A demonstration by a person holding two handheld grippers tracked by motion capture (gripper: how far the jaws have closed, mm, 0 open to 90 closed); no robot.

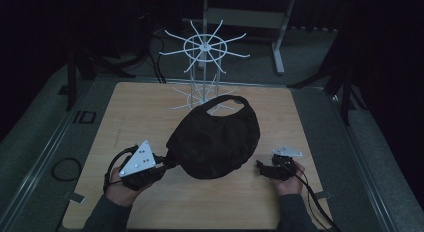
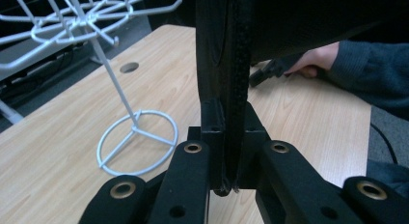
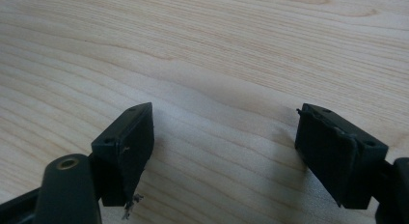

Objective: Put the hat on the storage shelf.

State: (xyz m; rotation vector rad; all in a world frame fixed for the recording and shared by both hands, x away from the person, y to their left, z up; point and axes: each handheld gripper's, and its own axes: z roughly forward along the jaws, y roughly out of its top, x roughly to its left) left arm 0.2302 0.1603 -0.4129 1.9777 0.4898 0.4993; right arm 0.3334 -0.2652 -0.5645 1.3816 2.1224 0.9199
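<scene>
High view — black cap (image 1: 215, 139) mid-table before white wire rack (image 1: 202, 67); left gripper (image 1: 169, 161) at its brim, right gripper (image 1: 260, 167) apart.
Left gripper view — jaws pinching the brim edge.
Right gripper view — jaws spread over bare table (image 3: 217, 55).

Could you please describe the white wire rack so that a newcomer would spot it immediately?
Look to the far edge of the wooden table, behind the black cap. The white wire rack stands there: a thin pole on a ring base, with hooks radiating outward, the one white upright thing.
</scene>
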